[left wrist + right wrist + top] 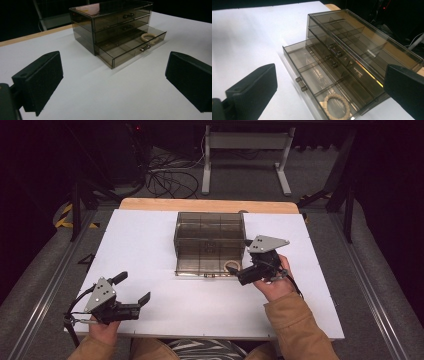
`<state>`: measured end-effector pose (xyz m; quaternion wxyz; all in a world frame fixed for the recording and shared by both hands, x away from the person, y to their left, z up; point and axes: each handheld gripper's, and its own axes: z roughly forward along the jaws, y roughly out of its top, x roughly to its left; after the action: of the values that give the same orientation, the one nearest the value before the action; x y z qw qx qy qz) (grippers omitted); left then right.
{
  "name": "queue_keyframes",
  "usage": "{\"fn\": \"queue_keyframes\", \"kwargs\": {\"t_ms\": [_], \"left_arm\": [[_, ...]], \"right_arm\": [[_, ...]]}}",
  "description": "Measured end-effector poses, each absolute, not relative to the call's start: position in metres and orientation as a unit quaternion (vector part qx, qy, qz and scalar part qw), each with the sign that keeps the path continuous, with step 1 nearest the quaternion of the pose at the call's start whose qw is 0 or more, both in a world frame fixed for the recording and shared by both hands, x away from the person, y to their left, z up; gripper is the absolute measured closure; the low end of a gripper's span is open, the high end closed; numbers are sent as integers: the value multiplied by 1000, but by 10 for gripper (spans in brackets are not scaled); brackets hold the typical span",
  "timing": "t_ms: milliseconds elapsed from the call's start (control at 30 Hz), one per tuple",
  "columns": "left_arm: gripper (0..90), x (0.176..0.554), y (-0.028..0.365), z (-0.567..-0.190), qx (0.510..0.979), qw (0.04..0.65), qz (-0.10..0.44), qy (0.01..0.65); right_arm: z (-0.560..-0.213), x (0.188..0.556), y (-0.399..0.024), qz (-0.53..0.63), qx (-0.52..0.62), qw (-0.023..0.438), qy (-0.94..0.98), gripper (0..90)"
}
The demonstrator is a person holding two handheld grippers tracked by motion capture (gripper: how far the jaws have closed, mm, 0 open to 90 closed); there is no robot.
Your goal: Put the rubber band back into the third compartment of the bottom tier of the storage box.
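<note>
**Bottom drawer stands open with the ring inside**

The right gripper hovers just beside the front right corner of the smoky transparent plastic three-drawer organiser, jaws spread wide and holding nothing. The left gripper rests well apart at the near left of the white table, equally wide open and empty.

The likely step is closing the pulled-out bottom drawer. A good push would meet its small metal double-knob handle squarely, so the light box does not skid.

A beige beaded ring lies flat in the drawer's right-end compartment. The two upper drawers sit shut.
</note>
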<state>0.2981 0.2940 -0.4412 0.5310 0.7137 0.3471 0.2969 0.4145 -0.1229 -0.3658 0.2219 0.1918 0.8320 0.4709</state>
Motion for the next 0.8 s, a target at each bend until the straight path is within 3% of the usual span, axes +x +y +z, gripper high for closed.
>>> {"fn": "queue_keyframes", "kwargs": {"t_ms": [800], "left_arm": [[21,297,294,-440,712,531,302,346]], "right_arm": [[-392,394,-181,515,232,226,794,0]]}}
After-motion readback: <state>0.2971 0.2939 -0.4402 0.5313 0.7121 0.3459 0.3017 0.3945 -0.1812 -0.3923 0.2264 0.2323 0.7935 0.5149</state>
